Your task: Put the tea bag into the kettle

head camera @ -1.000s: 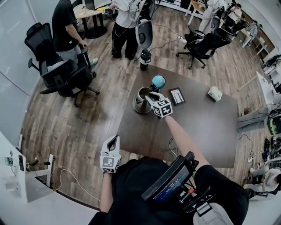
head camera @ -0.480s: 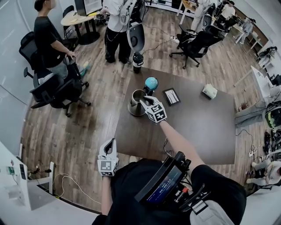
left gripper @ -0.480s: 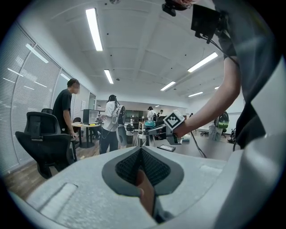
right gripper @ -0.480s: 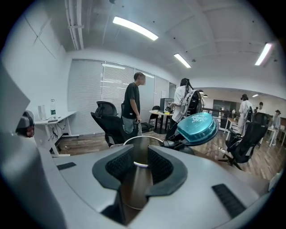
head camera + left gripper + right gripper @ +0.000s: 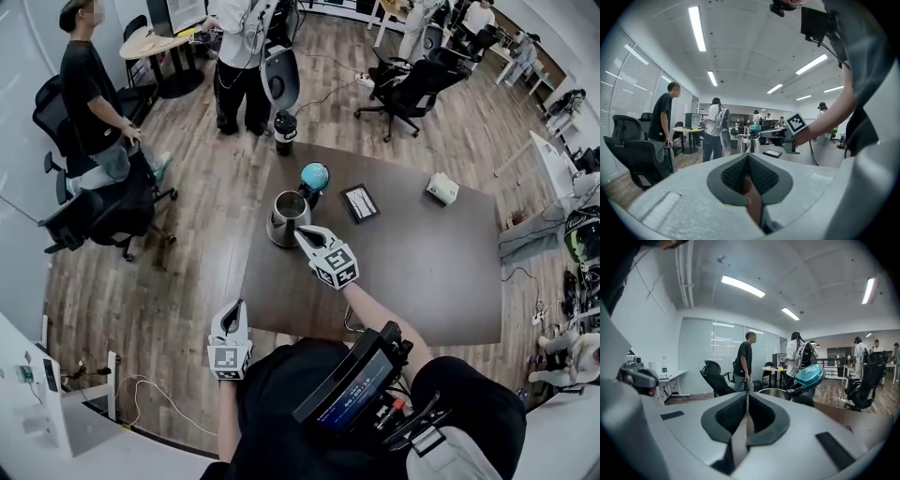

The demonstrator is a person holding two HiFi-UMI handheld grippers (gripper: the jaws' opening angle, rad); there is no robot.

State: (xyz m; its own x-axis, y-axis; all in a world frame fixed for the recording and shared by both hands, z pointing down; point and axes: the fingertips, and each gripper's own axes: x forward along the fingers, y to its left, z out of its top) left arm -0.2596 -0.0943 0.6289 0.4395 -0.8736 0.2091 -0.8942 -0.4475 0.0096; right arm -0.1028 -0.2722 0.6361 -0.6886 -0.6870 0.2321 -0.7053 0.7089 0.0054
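Head view: the open kettle [image 5: 284, 216] stands on the worktop [image 5: 422, 272] just ahead of the right tongs [image 5: 302, 235], the nearer pair; the left tongs [image 5: 235, 310] hang well apart, off the near edge.
Left gripper view: jaws clenched, empty.
Right gripper view: the jaws have just been closing and meet on nothing; the kettle's rim lies ahead, slightly right.
No view shows the tea bag.

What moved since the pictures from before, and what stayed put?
The right gripper drew back from over the kettle's mouth toward the person. Its fingers have just been closing and now meet, with nothing seen between them. The left gripper stayed shut off the table's near edge. The kettle, its blue lid up, stayed put.
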